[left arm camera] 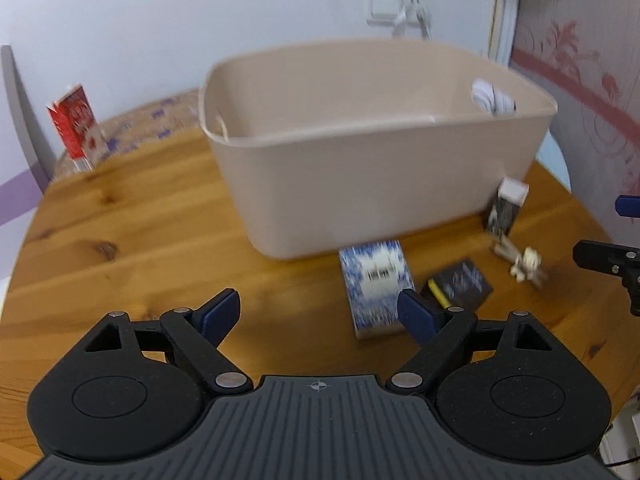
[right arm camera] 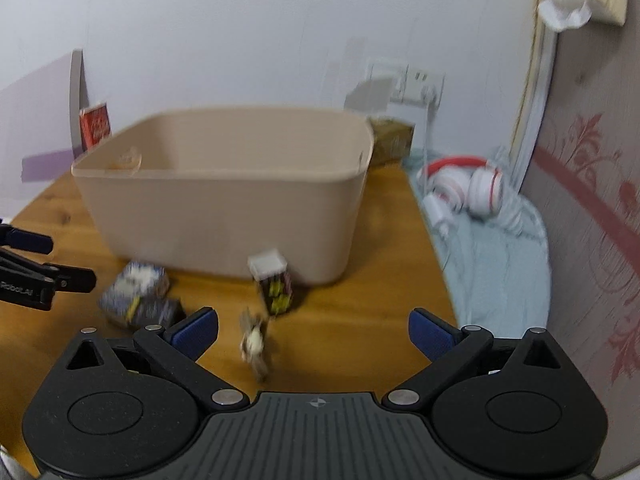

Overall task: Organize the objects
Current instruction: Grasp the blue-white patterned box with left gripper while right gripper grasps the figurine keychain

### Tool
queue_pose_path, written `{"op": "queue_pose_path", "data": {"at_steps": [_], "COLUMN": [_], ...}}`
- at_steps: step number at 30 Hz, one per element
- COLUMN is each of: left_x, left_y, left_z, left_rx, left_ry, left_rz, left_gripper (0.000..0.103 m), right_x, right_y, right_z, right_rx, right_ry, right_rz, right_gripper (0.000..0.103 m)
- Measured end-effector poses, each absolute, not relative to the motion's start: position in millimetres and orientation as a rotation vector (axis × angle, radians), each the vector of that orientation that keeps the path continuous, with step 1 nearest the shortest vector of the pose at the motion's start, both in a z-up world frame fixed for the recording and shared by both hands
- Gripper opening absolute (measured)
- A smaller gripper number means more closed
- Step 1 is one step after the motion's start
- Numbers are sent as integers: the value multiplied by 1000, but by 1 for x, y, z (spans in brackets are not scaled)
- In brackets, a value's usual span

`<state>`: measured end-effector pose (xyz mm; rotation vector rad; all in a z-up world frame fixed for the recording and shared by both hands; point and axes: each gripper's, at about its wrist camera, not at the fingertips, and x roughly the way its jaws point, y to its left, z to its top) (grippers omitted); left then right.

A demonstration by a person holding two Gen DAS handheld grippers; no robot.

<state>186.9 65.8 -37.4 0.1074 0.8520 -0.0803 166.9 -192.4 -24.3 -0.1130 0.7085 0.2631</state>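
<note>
A beige plastic bin (left arm camera: 360, 184) stands on the wooden table (left arm camera: 120, 232); it also shows in the right wrist view (right arm camera: 224, 208). In front of it lie a blue-white box (left arm camera: 374, 288), a flat dark packet (left arm camera: 460, 284), an upright dark box with a white top (left arm camera: 506, 208) and a small pale figurine (left arm camera: 520, 262). The right wrist view shows the same box (right arm camera: 136, 284), packet (right arm camera: 154, 312), upright box (right arm camera: 274, 286) and figurine (right arm camera: 254, 344). My left gripper (left arm camera: 320, 312) is open and empty, left of the blue-white box. My right gripper (right arm camera: 314, 334) is open and empty, over the figurine.
A red carton (left arm camera: 78, 126) stands at the table's far left edge. A white object (left arm camera: 492, 98) shows at the bin's right handle hole. White-and-red headphones (right arm camera: 464, 188) and cables lie on a pale blue cloth (right arm camera: 504, 280) right of the table. A yellowish box (right arm camera: 390, 142) sits behind the bin.
</note>
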Motion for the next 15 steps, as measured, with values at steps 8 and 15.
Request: {"op": "queue_pose_path", "data": {"at_steps": [8,15], "left_x": [199,209], "left_y": [59,53], "left_z": [-62,-68], "left_rx": [80,30], "left_ry": [908,917], "left_rz": [-110,-151], "left_gripper": [88,88], "right_x": [172,177], "right_y": [-186,-180], "right_z": [-58,-70], "right_rx": [-124,-153], "right_ry": [798,812], "right_rz": [276,279], "right_gripper": [103,103]}}
